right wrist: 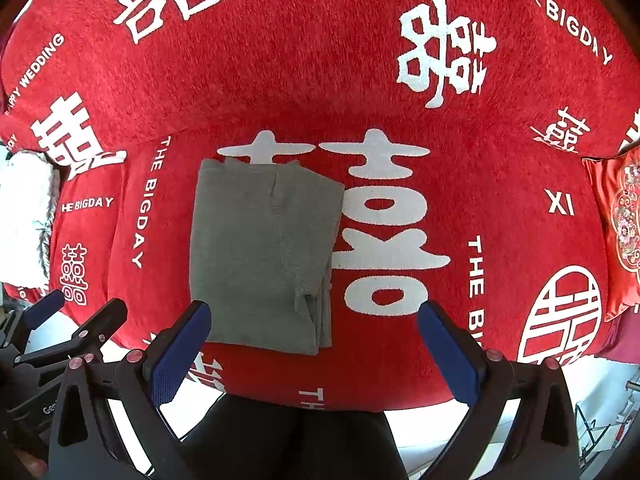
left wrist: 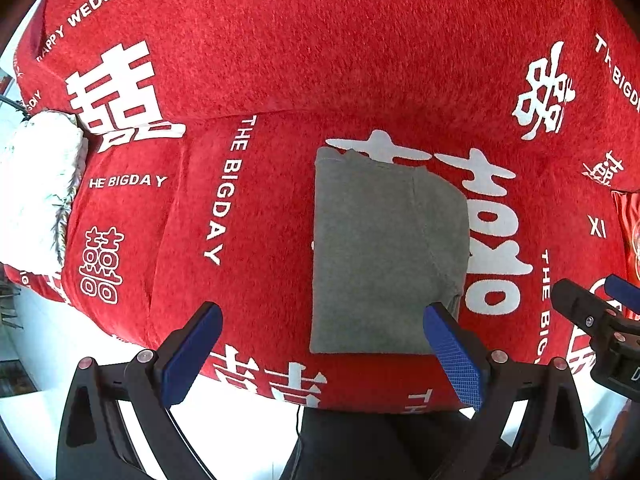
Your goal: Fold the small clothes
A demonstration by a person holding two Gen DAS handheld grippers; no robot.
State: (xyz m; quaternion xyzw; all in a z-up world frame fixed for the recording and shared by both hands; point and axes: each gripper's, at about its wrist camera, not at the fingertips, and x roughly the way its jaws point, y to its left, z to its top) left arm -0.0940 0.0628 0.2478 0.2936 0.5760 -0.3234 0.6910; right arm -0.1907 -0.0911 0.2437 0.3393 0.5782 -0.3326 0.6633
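We see a red sofa cover [right wrist: 320, 80] with white lettering; white floor [left wrist: 240, 420] below; an embroidered cushion [right wrist: 624, 224] at right.

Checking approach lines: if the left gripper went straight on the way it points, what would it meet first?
Probably the red cover just left of the grey garment; the open left gripper is centred near its left edge. Depth is unclear.

left hand-held gripper [left wrist: 322, 350]: jaws wide apart, empty | right hand-held gripper [right wrist: 314, 348]: jaws wide apart, empty
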